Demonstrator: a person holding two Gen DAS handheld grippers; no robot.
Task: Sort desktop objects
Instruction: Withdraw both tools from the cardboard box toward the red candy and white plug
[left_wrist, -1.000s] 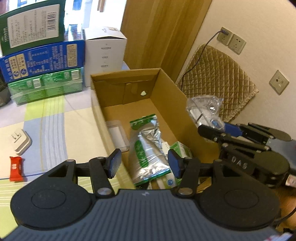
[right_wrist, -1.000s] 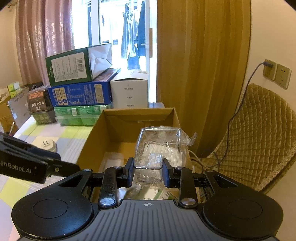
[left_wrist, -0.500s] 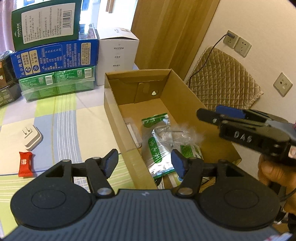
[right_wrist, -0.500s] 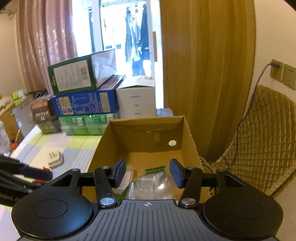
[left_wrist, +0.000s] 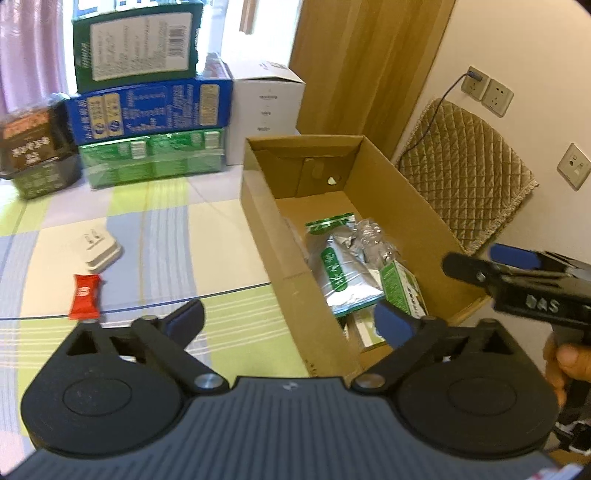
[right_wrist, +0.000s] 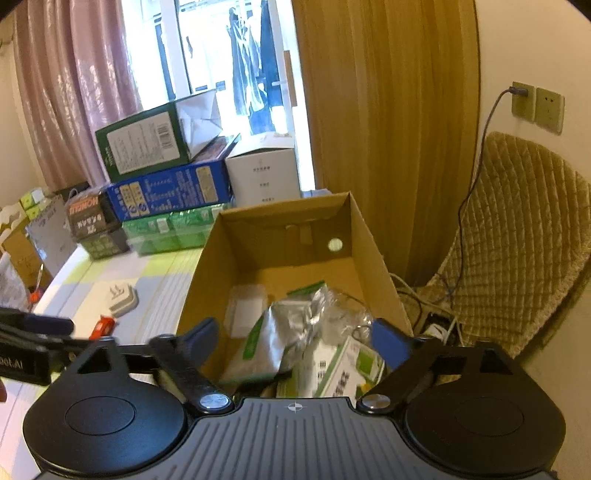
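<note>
Box (left_wrist: 373, 206) sits at the bench (left_wrist: 207, 236) edge as the drop bin; pouch (left_wrist: 340, 269) and clear wrap (left_wrist: 373, 240) lie inside. Both tongs, left (left_wrist: 288, 321) and right (right_wrist: 295, 338), gape wide, empty. Red packet (left_wrist: 85, 297) and plug (left_wrist: 99, 248) wait on the bench, left of the box wall. Stacked cartons (left_wrist: 147, 110) behind, clear of reach.

1. "DAS" stands in raised letters on the right gripper (left_wrist: 491, 258) body, seen from the left wrist.
2. The left gripper (right_wrist: 48, 334) side shows mirrored letters, partly cut off.
3. Print on the stacked boxes (left_wrist: 147, 107) is too blurred to read.
</note>
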